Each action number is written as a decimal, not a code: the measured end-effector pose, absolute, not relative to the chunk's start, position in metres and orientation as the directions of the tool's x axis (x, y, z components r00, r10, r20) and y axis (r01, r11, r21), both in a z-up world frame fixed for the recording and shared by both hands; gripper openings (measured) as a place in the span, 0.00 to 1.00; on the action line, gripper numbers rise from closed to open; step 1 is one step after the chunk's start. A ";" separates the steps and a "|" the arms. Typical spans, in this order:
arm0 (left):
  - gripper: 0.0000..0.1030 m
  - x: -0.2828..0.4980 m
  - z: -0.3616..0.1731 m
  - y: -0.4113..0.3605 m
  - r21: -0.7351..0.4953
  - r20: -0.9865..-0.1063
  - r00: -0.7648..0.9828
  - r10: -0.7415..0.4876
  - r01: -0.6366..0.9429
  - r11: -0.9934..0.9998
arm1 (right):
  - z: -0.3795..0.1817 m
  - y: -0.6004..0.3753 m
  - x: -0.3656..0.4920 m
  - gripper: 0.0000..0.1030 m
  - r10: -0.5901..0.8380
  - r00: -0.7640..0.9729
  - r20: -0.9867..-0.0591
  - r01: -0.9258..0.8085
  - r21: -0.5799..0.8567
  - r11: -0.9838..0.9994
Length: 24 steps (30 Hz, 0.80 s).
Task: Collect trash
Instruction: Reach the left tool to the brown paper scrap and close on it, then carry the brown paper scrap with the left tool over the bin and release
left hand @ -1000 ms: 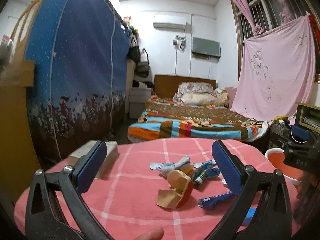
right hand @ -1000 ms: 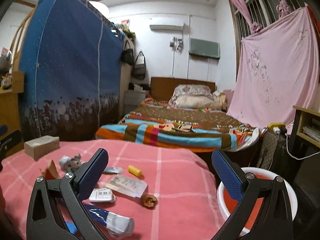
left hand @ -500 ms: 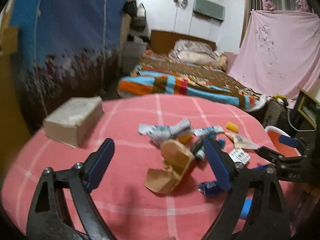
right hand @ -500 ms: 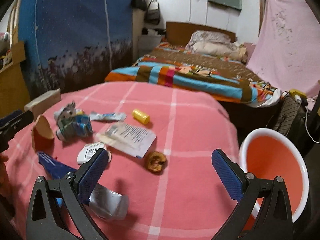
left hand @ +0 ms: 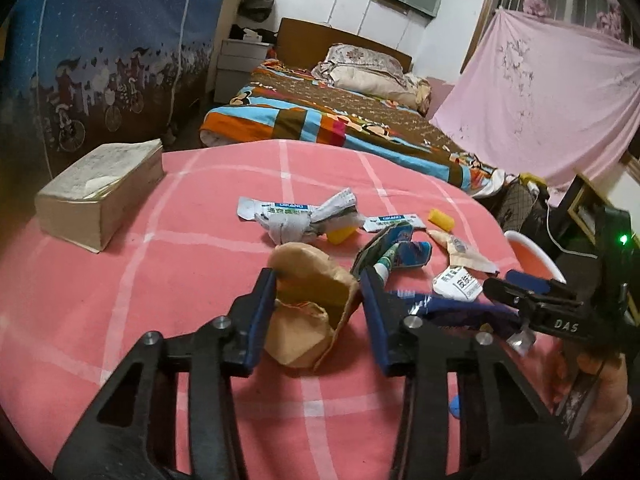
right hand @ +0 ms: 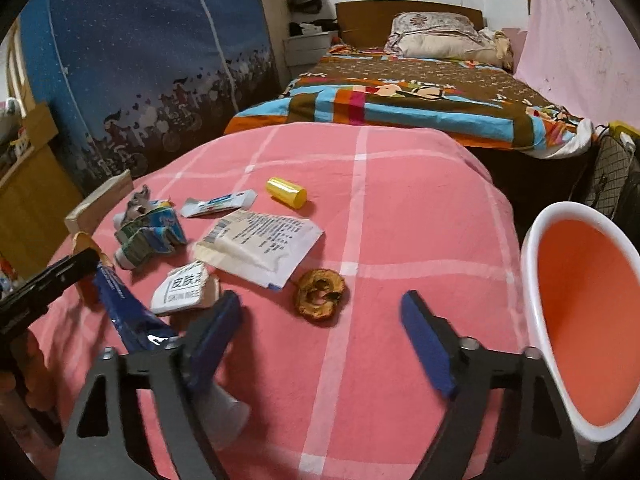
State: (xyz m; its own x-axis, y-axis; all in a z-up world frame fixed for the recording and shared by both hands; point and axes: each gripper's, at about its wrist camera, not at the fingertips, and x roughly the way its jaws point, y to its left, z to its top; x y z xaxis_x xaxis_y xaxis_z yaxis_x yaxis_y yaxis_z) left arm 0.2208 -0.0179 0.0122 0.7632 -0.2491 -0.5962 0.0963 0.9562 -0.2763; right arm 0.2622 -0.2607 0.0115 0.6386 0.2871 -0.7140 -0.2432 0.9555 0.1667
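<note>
While the left hand-held gripper (left hand: pixel 318 312) has just been narrowing its jaws, a crumpled brown paper cup (left hand: pixel 310 308) sits between the blue pads, which reach its sides; whether they press on it I cannot tell. The right hand-held gripper (right hand: pixel 320 332) has also just been closing, yet its jaws stand wide apart over bare pink checked cloth on the desk (right hand: pixel 400 208), gripping nothing; a dark blue tube (right hand: pixel 128 312) lies under its left finger.

Counted across both views, the litter comes to one paper cup, one blue tube, one small white printed packet (right hand: pixel 182 290), one dried apple slice (right hand: pixel 320 292), one flat white sachet (right hand: pixel 260 246), one crushed blue-green carton (right hand: pixel 150 234), one wadded printed wrapper (left hand: pixel 304 220), one slim blue-and-white sachet (right hand: pixel 218 204) and two yellow caps (left hand: pixel 440 219).

At three o'clock of the desk a bucket (right hand: pixel 536 240), white outside and orange inside, holds nothing visible.

Only the right view shows the apple slice and the bucket's interior. Only the left view shows the second cap (left hand: pixel 340 235), at nine o'clock of the first, and the whole thick book (left hand: pixel 100 188) at ten o'clock. Beyond lies a bed (right hand: pixel 420 92) with a striped blanket.
</note>
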 end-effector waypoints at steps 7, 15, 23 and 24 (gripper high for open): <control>0.18 0.210 0.014 -0.025 -0.250 -0.588 0.770 -0.248 0.119 0.961 | 0.012 -0.260 0.260 0.37 0.332 0.624 -0.707 -0.274 0.199 0.941; 0.16 0.195 0.022 -0.034 -0.226 -0.544 0.805 -0.237 0.132 0.965 | 0.014 -0.255 0.252 0.17 0.350 0.637 -0.687 -0.301 0.196 0.933; 0.06 0.191 0.043 -0.054 -0.193 -0.466 0.851 -0.242 0.169 0.967 | 0.027 -0.266 0.236 0.17 0.363 0.714 -0.599 -0.305 0.201 0.931; 0.05 0.192 0.045 -0.059 -0.183 -0.460 0.854 -0.242 0.176 0.967 | 0.028 -0.266 0.235 0.17 0.368 0.720 -0.589 -0.308 0.203 0.929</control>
State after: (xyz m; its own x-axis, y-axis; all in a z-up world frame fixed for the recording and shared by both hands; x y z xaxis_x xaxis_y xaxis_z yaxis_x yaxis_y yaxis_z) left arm 0.1919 -0.0586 0.0451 0.8541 -0.2423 -0.4602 0.1758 0.9673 -0.1831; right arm 0.2352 -0.2665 0.0280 0.7196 0.3676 -0.5891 -0.3082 0.9293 0.2034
